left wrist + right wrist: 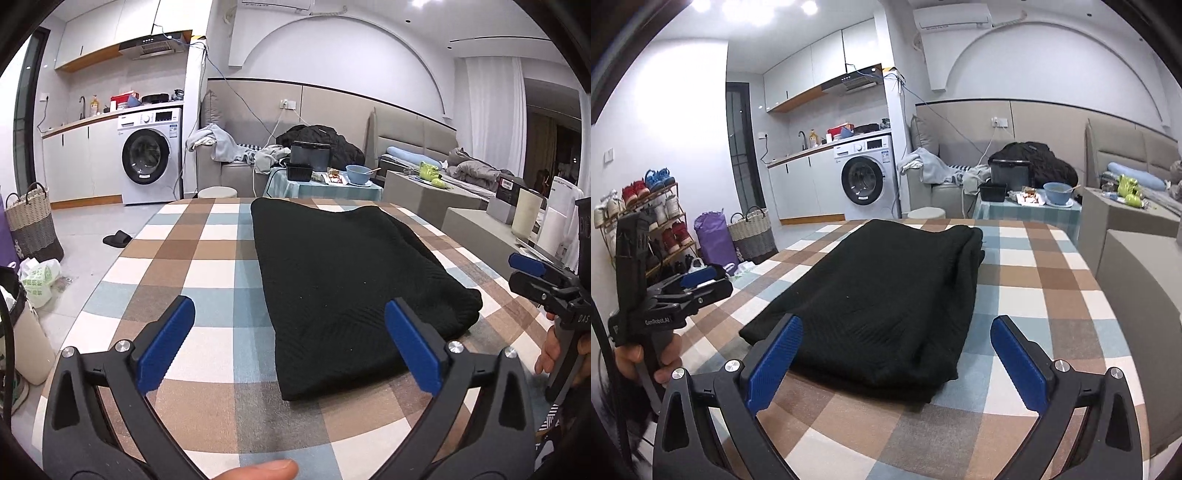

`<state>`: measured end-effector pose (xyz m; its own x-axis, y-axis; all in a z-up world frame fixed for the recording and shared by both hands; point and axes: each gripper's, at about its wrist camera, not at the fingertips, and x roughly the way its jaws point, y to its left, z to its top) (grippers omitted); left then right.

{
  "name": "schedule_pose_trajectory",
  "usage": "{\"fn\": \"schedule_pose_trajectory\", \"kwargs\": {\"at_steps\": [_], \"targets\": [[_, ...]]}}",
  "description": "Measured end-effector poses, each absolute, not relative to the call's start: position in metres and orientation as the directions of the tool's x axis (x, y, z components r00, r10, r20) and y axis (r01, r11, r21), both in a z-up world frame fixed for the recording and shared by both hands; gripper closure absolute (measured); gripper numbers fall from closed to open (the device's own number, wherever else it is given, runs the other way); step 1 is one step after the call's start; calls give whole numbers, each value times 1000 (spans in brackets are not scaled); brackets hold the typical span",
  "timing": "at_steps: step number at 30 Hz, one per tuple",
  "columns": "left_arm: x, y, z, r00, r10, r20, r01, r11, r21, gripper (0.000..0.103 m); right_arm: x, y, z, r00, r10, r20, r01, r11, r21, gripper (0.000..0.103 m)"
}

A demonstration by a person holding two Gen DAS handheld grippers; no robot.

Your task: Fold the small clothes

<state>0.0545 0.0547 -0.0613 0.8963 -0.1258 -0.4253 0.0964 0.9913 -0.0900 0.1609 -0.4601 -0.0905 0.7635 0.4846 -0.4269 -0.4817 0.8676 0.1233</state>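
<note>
I see the folded black garment lying on the checked worktop, long axis running near to far. My left hand-held gripper and right hand-held gripper both gape wide, empty, equally near its near edge.

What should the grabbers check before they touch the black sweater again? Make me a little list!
1. Left gripper open and empty: ok.
2. Right gripper open and empty: ok.
3. Black sweater lies folded flat on the checked tablecloth: ok.
4. Sweater fully on the table, nothing hanging over the edge: ok.
5. Nothing else lying on the sweater: ok.
6. Layers underneath lined up neatly: cannot tell; only the top and the near edges show.
</note>
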Motion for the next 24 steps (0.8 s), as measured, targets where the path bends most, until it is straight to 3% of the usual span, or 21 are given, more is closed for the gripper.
{"fn": "schedule_pose_trajectory", "kwargs": {"at_steps": [24], "targets": [[51,53,-61,902,-128,-412,108,992,-72,1,154,-464,-89,779,496,-385,-490,863,121,0]]}}
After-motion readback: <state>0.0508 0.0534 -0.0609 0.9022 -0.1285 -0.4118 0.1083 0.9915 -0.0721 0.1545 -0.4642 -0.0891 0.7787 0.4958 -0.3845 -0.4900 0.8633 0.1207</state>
